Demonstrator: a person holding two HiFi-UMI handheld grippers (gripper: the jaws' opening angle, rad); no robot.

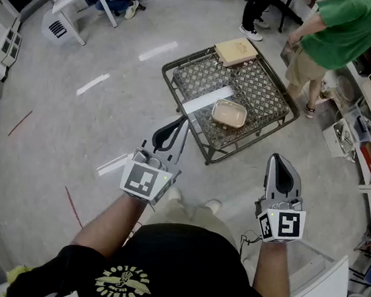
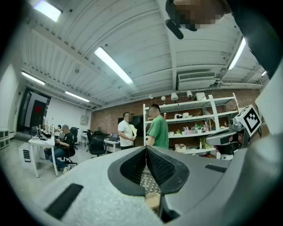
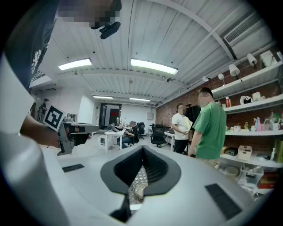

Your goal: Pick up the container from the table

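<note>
Approach stage – container (image 1: pixel 229 113) not yet touched.
My left gripper (image 1: pixel 180 125) and right gripper (image 1: pixel 278 163) are both closed on nothing and held about level, well short of the wire table (image 1: pixel 262 87). The container, a shallow tan tray that looks empty, sits on the table's near half beside a white strip (image 1: pixel 208 99), with a flat tan box (image 1: pixel 236 51) at the far corner. Reaching, opening, gripping and lifting all remain.

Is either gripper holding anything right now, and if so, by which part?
Nothing is held. Both the left gripper and the right gripper are shut and empty, short of the table, and the container lies untouched on it.
</note>
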